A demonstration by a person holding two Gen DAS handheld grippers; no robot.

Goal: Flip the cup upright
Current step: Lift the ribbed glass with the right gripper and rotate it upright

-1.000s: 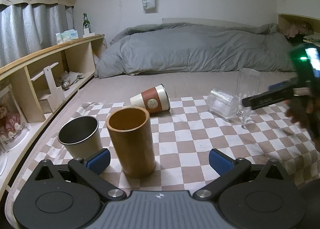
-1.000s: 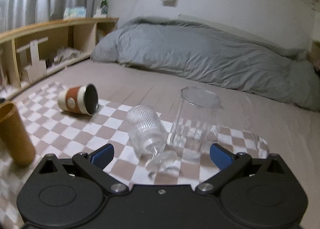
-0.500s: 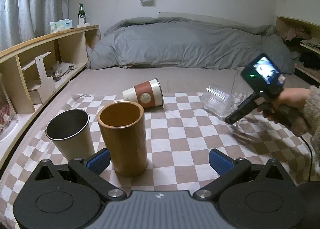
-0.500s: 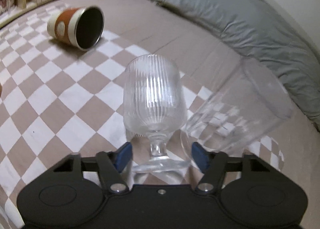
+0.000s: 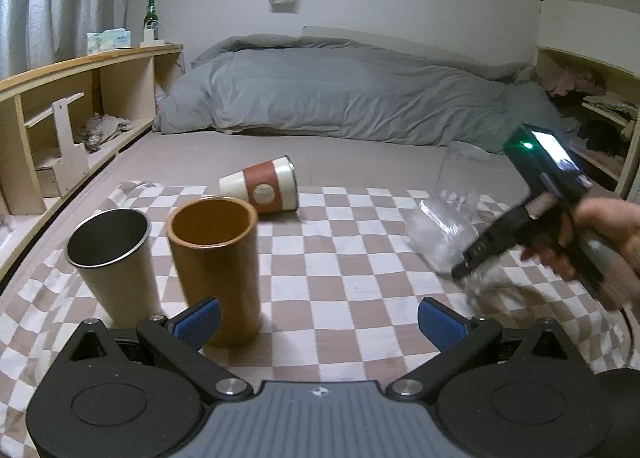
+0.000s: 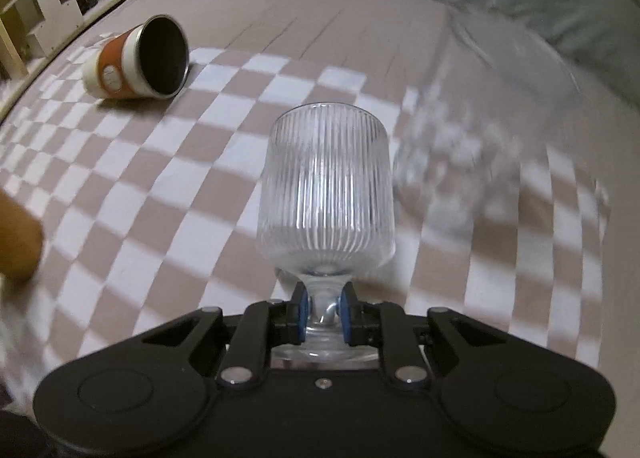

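A ribbed clear stemmed glass (image 6: 326, 185) lies tipped over the checkered cloth (image 6: 168, 193). My right gripper (image 6: 323, 310) is shut on its stem, bowl pointing away from me. It shows blurred in the left wrist view (image 5: 440, 242), held by the right gripper (image 5: 476, 258) at the right. A white and rust-red cup (image 5: 264, 189) lies on its side at the cloth's far edge; it also shows in the right wrist view (image 6: 138, 57), mouth facing me. My left gripper (image 5: 318, 318) is open and empty, low at the cloth's near edge.
A tan cylinder cup (image 5: 214, 258) and a steel tumbler (image 5: 110, 250) stand upright just ahead of my left fingers. A tall clear glass (image 6: 472, 145), blurred, stands right of the stemmed glass. A wooden shelf (image 5: 80, 97) runs along the left; a grey duvet (image 5: 340, 97) lies behind.
My right gripper moved in and closed from half open onto the stemmed glass's stem. The glass now sits centred between the pads. The left gripper stayed open and nearly still.
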